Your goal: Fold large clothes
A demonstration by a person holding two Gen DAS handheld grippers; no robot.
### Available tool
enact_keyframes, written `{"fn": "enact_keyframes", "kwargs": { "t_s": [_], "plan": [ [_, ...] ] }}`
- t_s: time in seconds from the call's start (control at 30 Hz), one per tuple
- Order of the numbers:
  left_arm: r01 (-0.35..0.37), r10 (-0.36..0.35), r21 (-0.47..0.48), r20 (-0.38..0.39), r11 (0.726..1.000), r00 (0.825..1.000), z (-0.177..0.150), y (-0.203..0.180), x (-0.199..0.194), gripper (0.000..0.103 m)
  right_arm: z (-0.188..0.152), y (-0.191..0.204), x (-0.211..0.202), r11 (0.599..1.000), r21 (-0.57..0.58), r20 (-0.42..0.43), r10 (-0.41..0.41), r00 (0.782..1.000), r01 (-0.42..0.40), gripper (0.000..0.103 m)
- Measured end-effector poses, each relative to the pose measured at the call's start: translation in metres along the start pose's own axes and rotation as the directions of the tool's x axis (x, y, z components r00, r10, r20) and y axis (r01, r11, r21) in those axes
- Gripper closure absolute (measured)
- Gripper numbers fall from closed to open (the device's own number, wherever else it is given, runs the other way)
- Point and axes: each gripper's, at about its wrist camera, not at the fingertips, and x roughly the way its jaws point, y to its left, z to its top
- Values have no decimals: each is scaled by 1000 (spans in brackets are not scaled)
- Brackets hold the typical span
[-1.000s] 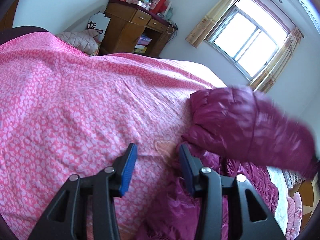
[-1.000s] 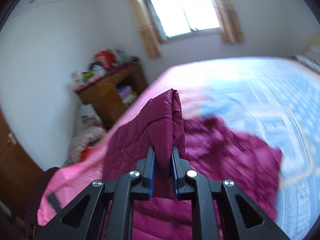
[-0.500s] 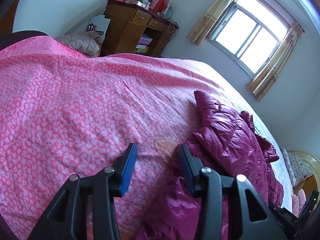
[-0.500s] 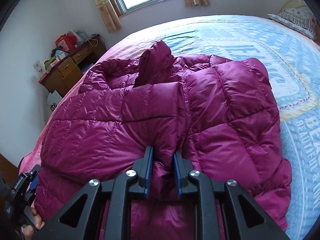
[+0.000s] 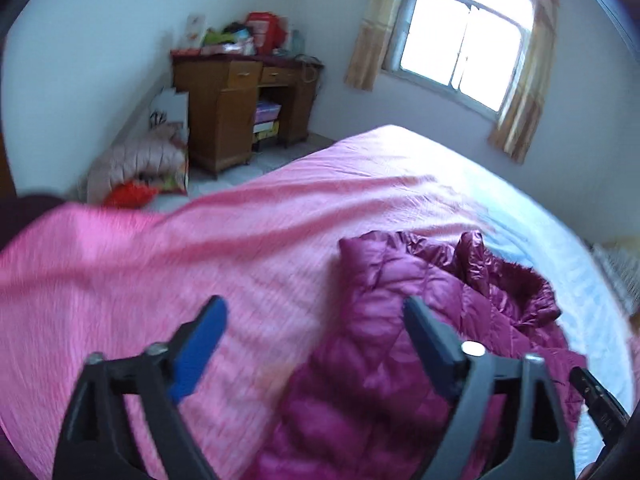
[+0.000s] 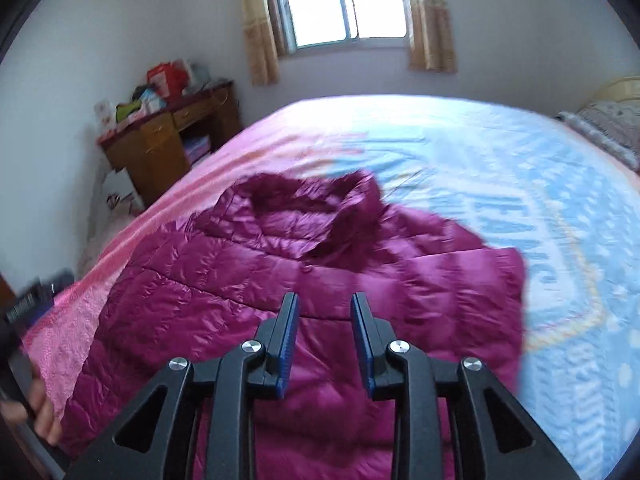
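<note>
A magenta quilted down jacket (image 6: 280, 292) lies spread on the bed, its fur-trimmed hood (image 6: 320, 200) toward the window. My right gripper (image 6: 324, 312) hovers over the jacket's middle, its jaws opening, with nothing pressed between the blue pads. In the left wrist view the jacket (image 5: 400, 360) lies at the lower right, and my left gripper (image 5: 312, 320) is above its left edge. Those jaws are opening wide and hold nothing; the jacket's edge lies below the gap. A person's hand (image 6: 40, 412) shows at the right wrist view's left edge.
The bed carries a pink cover (image 5: 160, 264) on the left side and a light blue printed one (image 6: 520, 184) on the right. A wooden desk (image 5: 240, 108) piled with clutter stands by the wall. Bedding (image 5: 132, 160) lies on the floor. A curtained window (image 6: 344, 4) faces me.
My right gripper let go of the jacket fold and its jaws parted. My left gripper rose, drew back from the bed and opened much wider. The lifted sleeve now lies flat on the jacket.
</note>
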Motion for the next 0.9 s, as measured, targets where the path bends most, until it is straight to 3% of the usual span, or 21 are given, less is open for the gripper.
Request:
{"fn": "enact_keyframes", "kwargs": {
  "t_s": [0.1,0.23,0.37,0.43,0.6,0.9],
  "plan": [
    [-31,31,65,-2,997,1000,3,-19,20,8,-6,-4,31,999,43,-73,34,997,-31,75],
    [-75,78,96,-26,993,997,-3,-25,45,8,-22,-6,53,999,12,-109,33,993,-32,75],
    [-164,170,57,-141,985,975,-23,-5,79,8,-31,-10,60,997,7,-119,75,990,-74,75],
    [-149,147,4,-182,989,972,-30,8,86,7,-32,-15,62,993,40,-121,114,986,-110,75],
    [-215,221,52,-179,975,959,-33,7,82,4,-46,-29,60,961,179,-131,235,963,-210,74],
    [-289,312,151,-160,945,937,-41,-4,81,0,-63,-20,43,967,141,-136,231,964,-211,74]
  ]
}}
